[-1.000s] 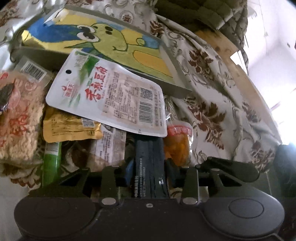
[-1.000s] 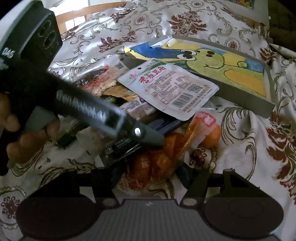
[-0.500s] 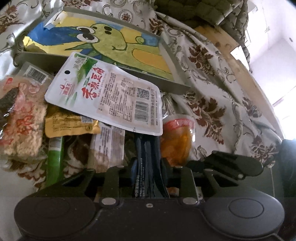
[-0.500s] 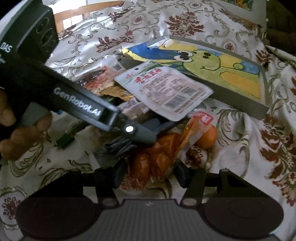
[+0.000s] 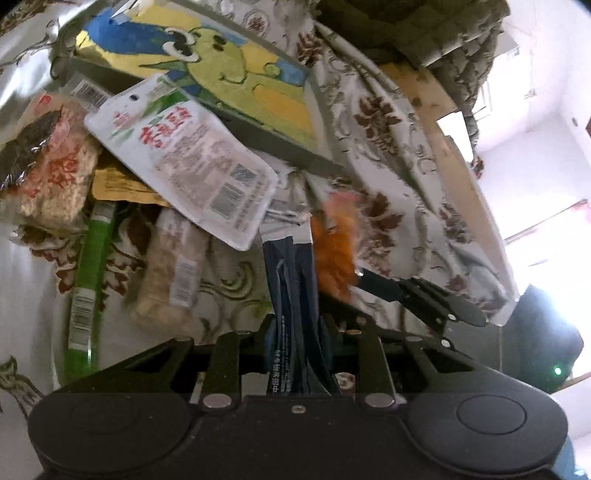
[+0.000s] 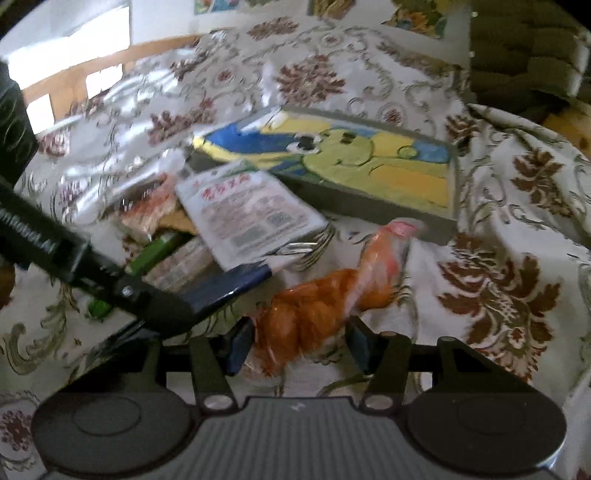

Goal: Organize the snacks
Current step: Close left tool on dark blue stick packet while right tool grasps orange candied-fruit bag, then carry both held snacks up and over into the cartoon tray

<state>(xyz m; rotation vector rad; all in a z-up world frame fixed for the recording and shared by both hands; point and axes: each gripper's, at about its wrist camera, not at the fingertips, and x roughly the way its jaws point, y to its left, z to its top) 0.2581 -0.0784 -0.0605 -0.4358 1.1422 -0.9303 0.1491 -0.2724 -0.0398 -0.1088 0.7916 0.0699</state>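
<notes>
My left gripper (image 5: 297, 326) is shut on a dark blue packet (image 5: 291, 273), which sticks out forward between the pads and is lifted off the floral cloth. The right wrist view shows that packet (image 6: 229, 284) coming in from the left. My right gripper (image 6: 299, 339) has an orange snack bag (image 6: 314, 306) between its blue pads. Its jaws are closing and the pads press on the bag's sides. The bag (image 5: 334, 254) hangs just right of the blue packet. Beyond both lies a grey tray (image 6: 351, 201) with a frog drawing inside it.
A white pouch with red characters (image 5: 184, 162) leans on the tray's near wall (image 5: 277, 144). Left of it lie a cracker pack (image 5: 51, 173), a yellow packet (image 5: 114, 184), a green stick (image 5: 88, 280) and a beige bar (image 5: 170, 273). A green quilted cushion (image 5: 406, 33) sits behind.
Both grippers have risen with their loads. The left jaws narrowed onto the blue packet and drew it from under the white pouch. The orange bag came off the cloth.
</notes>
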